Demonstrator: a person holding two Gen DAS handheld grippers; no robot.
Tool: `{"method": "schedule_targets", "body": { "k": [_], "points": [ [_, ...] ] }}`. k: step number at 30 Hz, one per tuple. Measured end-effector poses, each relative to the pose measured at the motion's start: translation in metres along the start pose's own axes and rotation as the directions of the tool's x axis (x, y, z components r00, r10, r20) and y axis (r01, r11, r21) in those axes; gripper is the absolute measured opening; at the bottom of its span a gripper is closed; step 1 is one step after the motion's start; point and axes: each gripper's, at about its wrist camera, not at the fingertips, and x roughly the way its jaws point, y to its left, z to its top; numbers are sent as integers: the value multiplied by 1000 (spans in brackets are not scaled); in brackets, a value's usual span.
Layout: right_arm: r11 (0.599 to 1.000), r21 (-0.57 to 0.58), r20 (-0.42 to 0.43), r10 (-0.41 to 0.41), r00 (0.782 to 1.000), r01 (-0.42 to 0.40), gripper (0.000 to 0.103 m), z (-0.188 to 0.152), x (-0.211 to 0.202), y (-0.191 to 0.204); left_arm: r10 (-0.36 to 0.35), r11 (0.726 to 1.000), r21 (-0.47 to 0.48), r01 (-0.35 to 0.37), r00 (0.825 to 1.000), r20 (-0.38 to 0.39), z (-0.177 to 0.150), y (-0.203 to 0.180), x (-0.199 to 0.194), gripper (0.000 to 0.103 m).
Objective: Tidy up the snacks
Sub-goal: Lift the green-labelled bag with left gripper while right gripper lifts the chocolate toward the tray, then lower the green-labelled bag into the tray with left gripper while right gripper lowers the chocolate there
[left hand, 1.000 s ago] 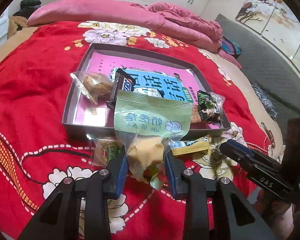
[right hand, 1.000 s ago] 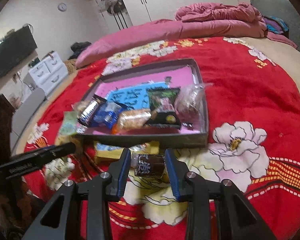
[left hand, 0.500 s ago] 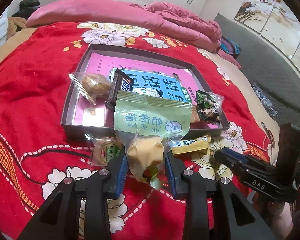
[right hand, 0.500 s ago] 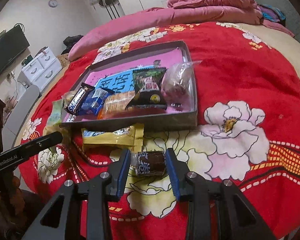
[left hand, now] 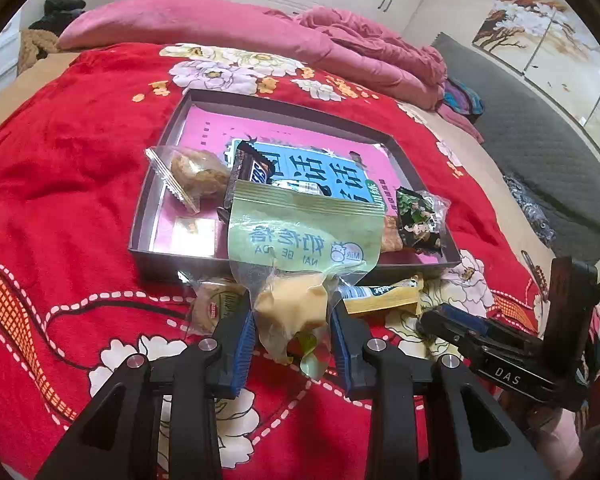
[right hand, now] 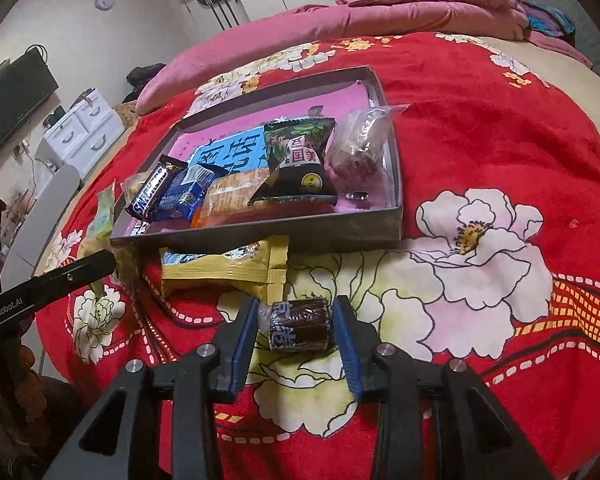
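Since a second ago the right gripper (right hand: 295,332) drew back from the tray (right hand: 260,236), which sat farther off in its view; the left gripper (left hand: 293,330) barely shifted. Right jaws were closed partway on a dark brown wrapped snack (right hand: 298,325), long axis crosswise between the blue pads, held over the red floral bedspread (right hand: 500,152). Left jaws pinched the clear lower end of a green milk-snack packet (left hand: 304,236), long axis running up and away from the camera, printed top leaning over the tray's near wall, print upside down.

Right view showed the tray contents side-on: Snickers bar (right hand: 148,194), blue packet (right hand: 186,194), orange cracker pack (right hand: 230,196), dark green-black pouch (right hand: 300,156), clear bag (right hand: 360,140) at the right wall. A yellow packet (right hand: 224,270) lay on the bedspread just before the tray, long axis sideways, between the held snack and the tray. Left view alone showed a clear-wrapped pastry (left hand: 198,174) at the tray's left and a round wrapped cake (left hand: 218,306) on the bedspread beside the left finger; the green packet blocked the tray's middle there. Pink duvet (left hand: 236,24) lay beyond.
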Motion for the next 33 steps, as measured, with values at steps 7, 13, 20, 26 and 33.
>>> {"method": "schedule_targets", "body": {
  "k": [7,13,20,26,33],
  "points": [
    [999,-18,-17,-32,999,31,38,-1,5,2,1,1000,-5,-1,1000,15,2,1,-2,35],
    [1000,0,33,-30,999,30,36,3,-8,1,2,1000,-20,-1,999,33,5,6,-6,35],
    [1000,17,120,-22,992,20,36,12,-26,1,4,999,-53,-1,998,65,10,16,-12,35],
    [1000,12,160,-7,987,5,36,18,-32,7,11,996,-92,-3,997,82,16,27,-15,35],
    [1000,-9,165,16,986,-15,36,24,-27,21,22,994,-110,-12,996,88,19,36,-14,35]
  ]
}}
